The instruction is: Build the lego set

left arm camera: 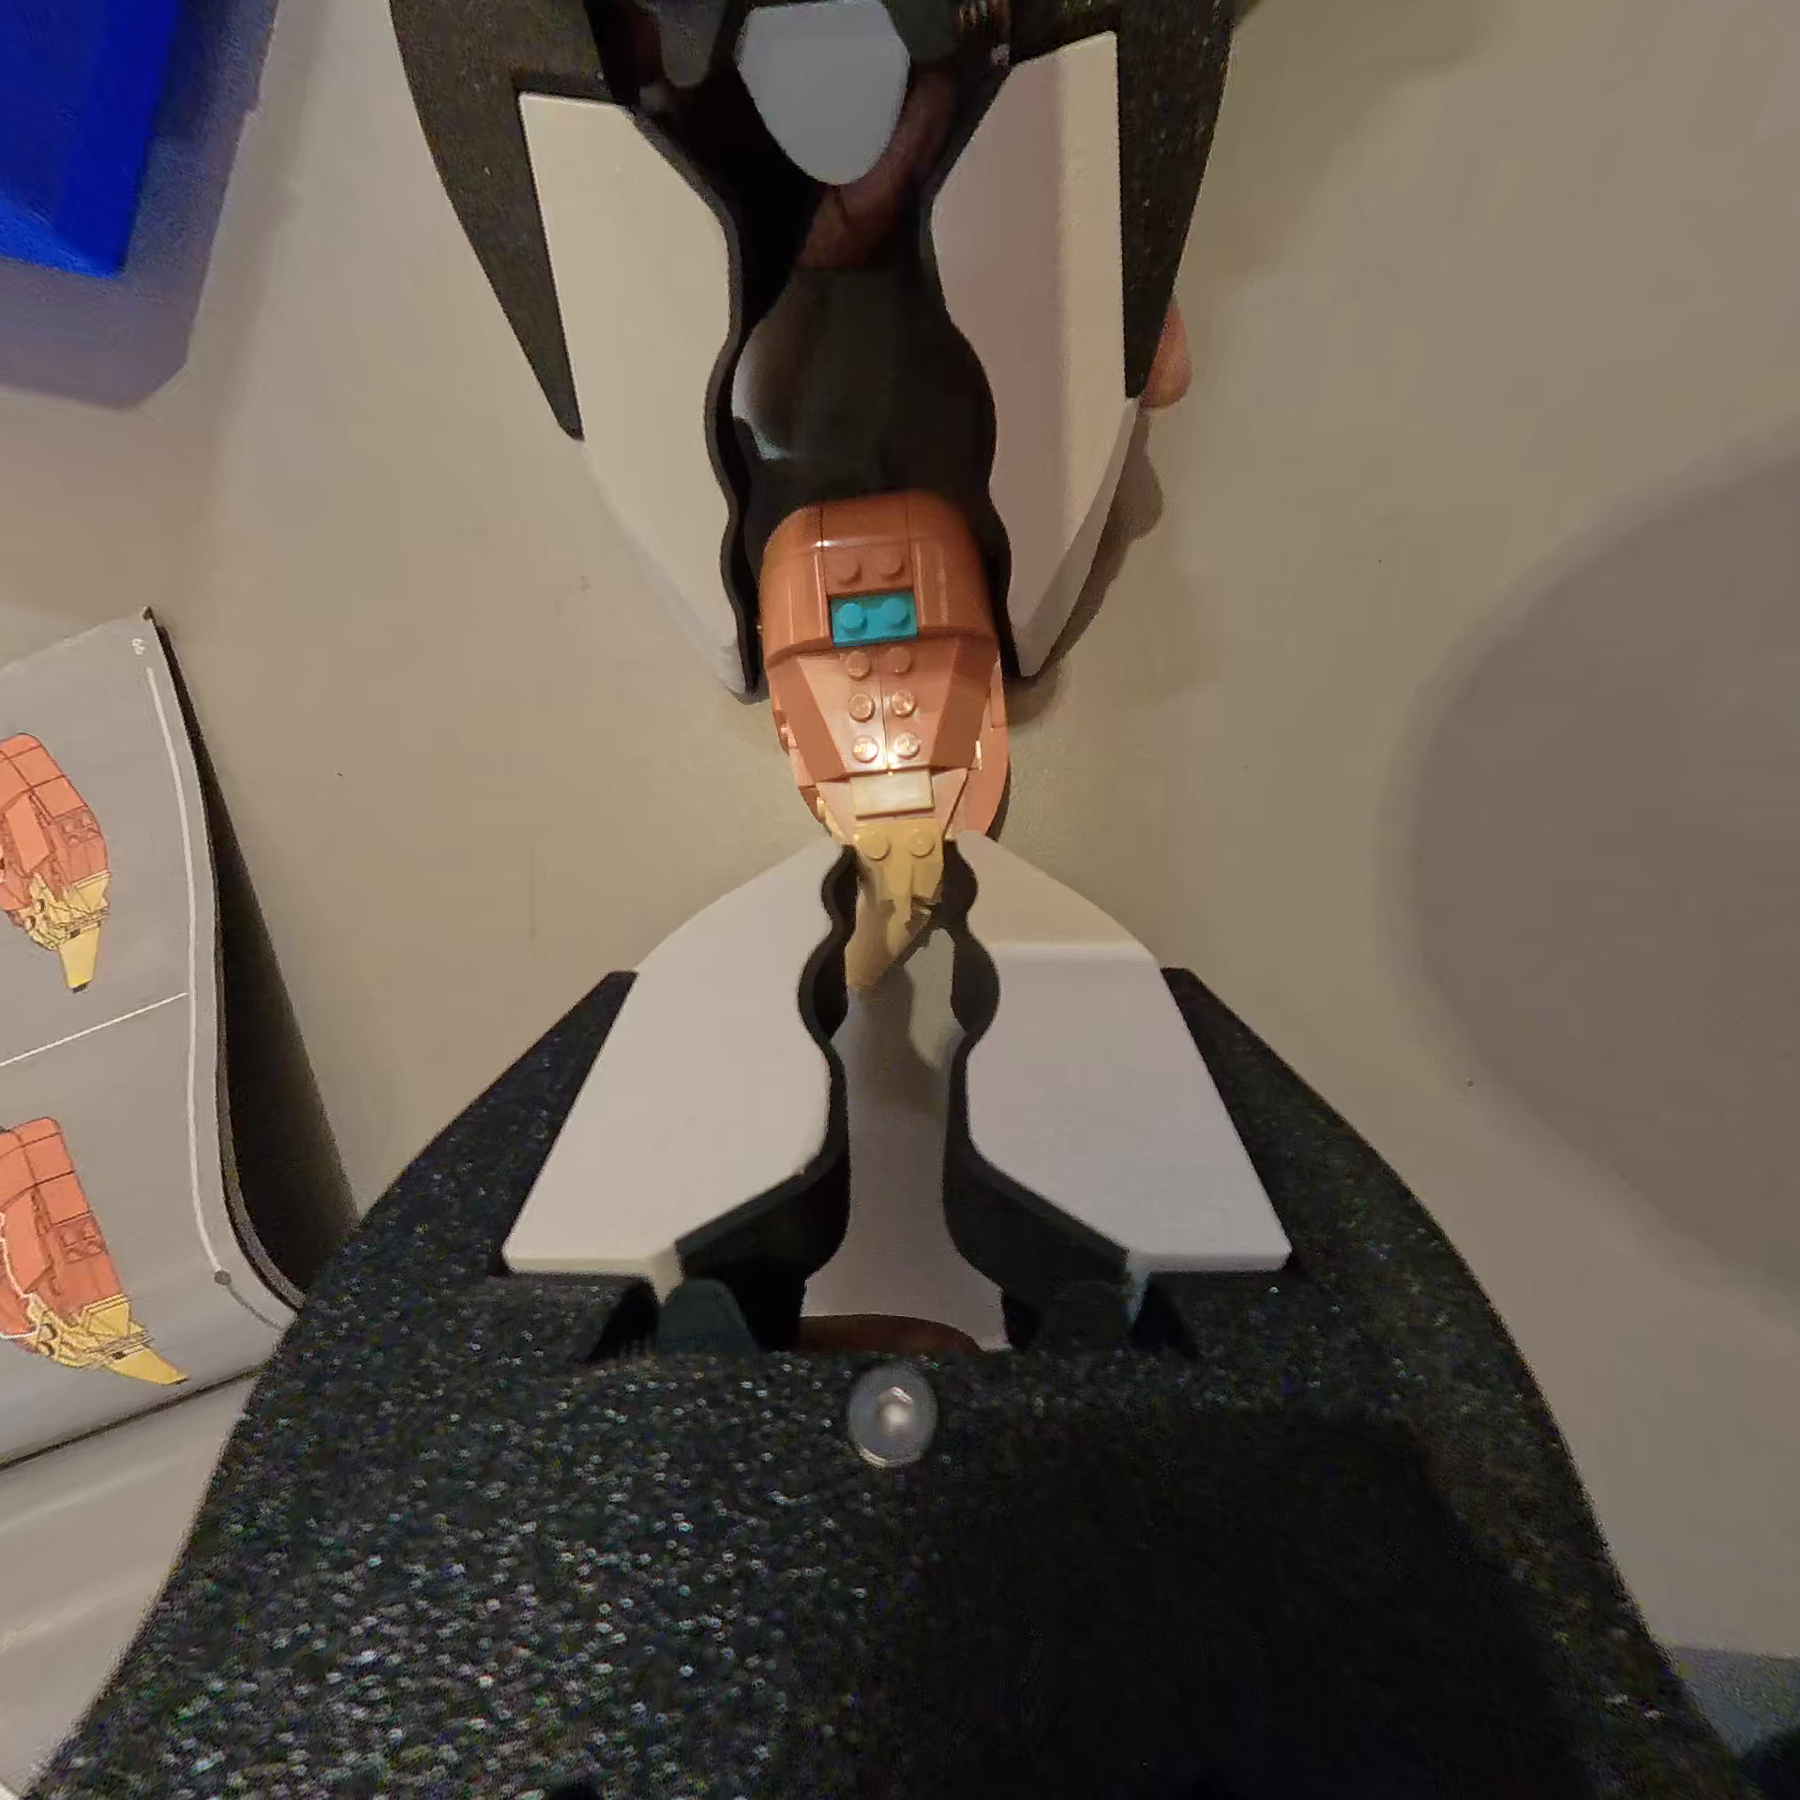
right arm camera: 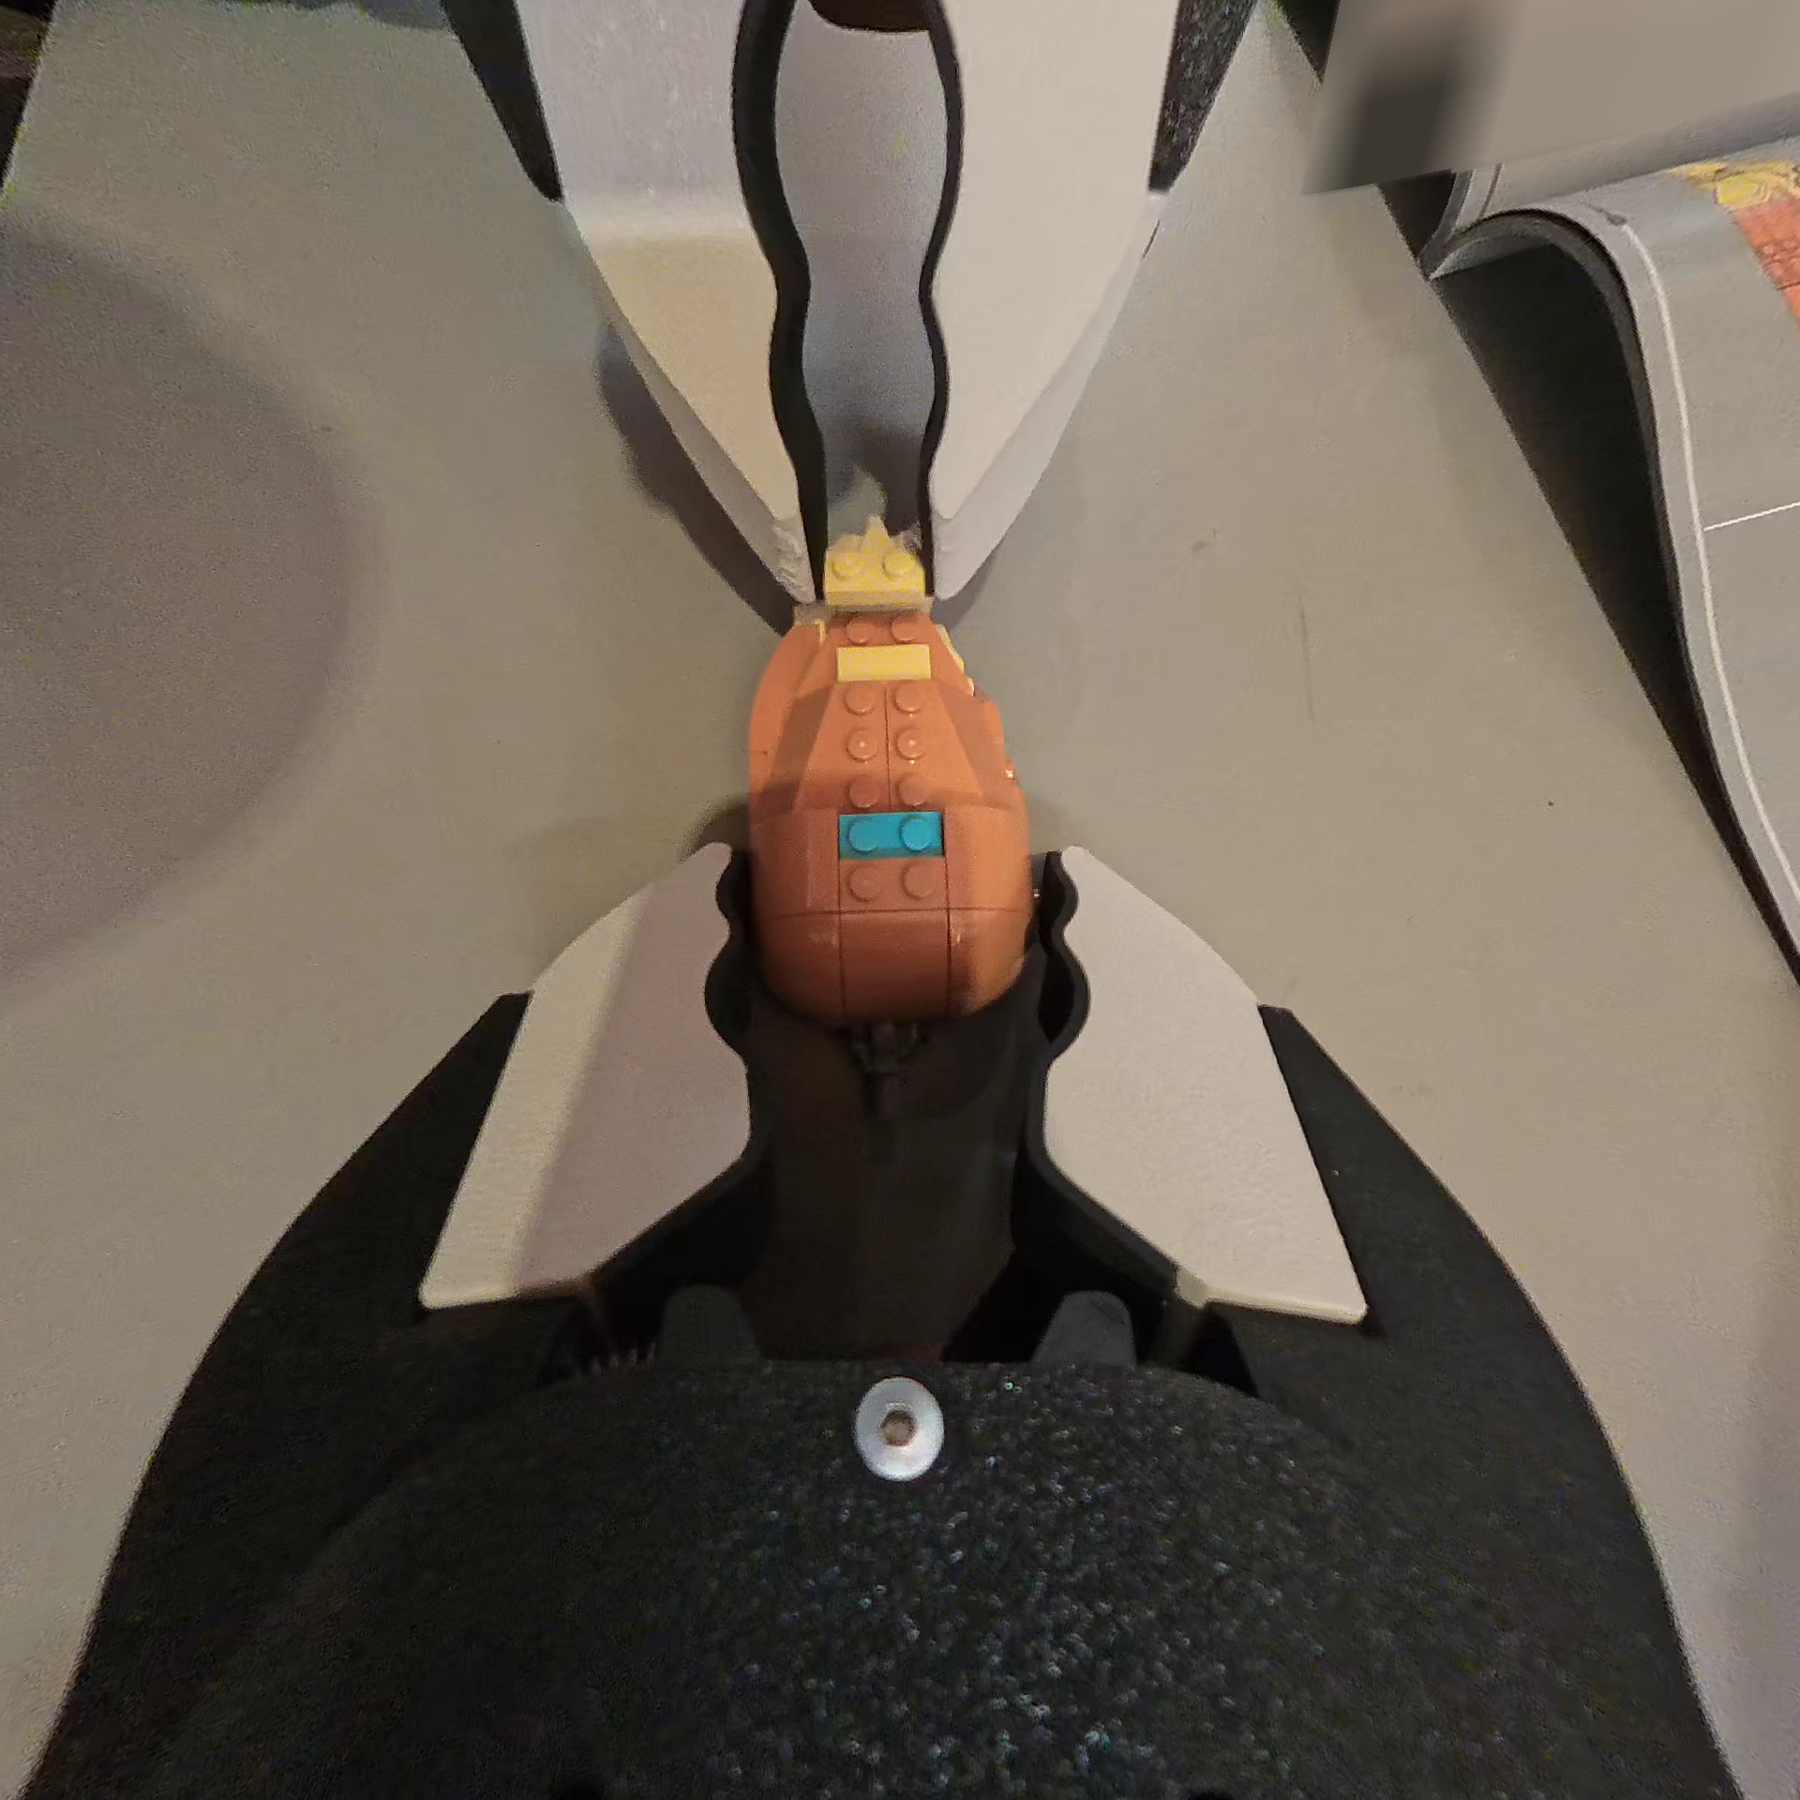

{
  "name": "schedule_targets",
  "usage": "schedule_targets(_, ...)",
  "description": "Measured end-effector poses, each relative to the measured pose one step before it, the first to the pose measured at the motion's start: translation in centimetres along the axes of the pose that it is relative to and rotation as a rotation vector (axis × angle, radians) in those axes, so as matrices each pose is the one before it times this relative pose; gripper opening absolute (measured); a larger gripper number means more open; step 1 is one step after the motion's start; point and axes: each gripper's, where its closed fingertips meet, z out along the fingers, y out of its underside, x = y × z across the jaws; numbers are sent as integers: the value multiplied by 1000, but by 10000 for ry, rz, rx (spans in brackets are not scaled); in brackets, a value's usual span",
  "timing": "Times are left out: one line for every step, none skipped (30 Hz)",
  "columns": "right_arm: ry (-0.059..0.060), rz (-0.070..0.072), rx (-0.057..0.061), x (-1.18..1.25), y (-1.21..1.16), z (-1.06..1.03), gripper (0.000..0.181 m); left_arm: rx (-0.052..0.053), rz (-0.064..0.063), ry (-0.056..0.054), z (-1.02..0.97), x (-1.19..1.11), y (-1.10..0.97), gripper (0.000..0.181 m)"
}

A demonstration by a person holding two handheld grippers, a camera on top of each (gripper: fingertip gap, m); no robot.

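A reddish-brown lego model [left arm camera: 881, 711] with a teal two-stud plate [left arm camera: 874, 618] on top and a tan pointed end [left arm camera: 891, 906] is held between both grippers over the pale table. My left gripper [left arm camera: 891, 877] is shut on the tan pointed end. My right gripper [left arm camera: 886, 672] faces it from the far side, shut on the model's rounded brown end. In the right wrist view the right gripper [right arm camera: 891, 862] clasps the rounded end of the model [right arm camera: 881, 760]. The left gripper [right arm camera: 870, 584] pinches the tan tip [right arm camera: 872, 570] beyond the teal plate [right arm camera: 891, 836].
An open instruction booklet [left arm camera: 88, 1023] lies on the table to the left of my left gripper; it also shows in the right wrist view [right arm camera: 1705, 390] at the upper right. A blue bin [left arm camera: 68, 127] stands at the far left. A hand [left arm camera: 1169, 370] shows behind the right gripper. Tip to tip, the grippers are about 5 cm apart.
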Motion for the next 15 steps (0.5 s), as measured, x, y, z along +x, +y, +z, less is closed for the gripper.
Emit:
schedule_targets(-51, -23, 24, -79, -52, 9, 59, -18, -23, 0, 27, -4, 3, 17)
schedule_targets(-17, -5, -15, -35, -18, 40, 61, -32, -36, -2, 40, -14, 24, 17)
schedule_targets(-10, -4, -43, -17, 25, 69, 63, -26, -32, 5, 32, -9, 34, 17)
schedule_targets(6, -17, -45, -8, 17, 63, 65, -30, -8, 22, 55, 22, 33, 17)
schedule_targets(-11, -17, -7, -34, -45, 46, 66, -30, 4, 23, 37, 52, 38, 17)
schedule_targets(-12, -19, 0, -18, -44, 42, 67, -39, -10, 27, 58, 43, 47, 17)
schedule_targets(-5, -18, 3, -11, -66, 47, 67, -44, -22, 14, 45, 21, 51, 17)
schedule_targets(-27, -25, -12, -32, -59, 76, 68, -21, -19, 8, 49, 5, 23, 17)
schedule_targets(-40, -23, -10, -31, -86, 87, 68, -18, -24, 13, 50, 1, 21, 17)
schedule_targets(-35, -34, -1, -40, -104, 113, 68, -24, -25, 7, 62, -9, 22, 17)
schedule_targets(-60, -31, -1, -56, -91, 87, 66, -8, -20, -8, 32, -32, -8, 17)
schedule_targets(-32, -31, 5, -12, -102, 80, 65, 6, -25, -3, 1, -20, -36, 17)
schedule_targets(-20, -18, 12, 6, -92, 54, 62, -30, -30, 13, 16, 4, 19, 17)
schedule_targets(-25, -7, 16, 16, -73, 34, 57, -27, -20, 16, -10, 21, 2, 17)
schedule_targets(-23, -10, -4, 11, -5, 21, 57, -49, -16, -3, -13, 0, 29, 17)
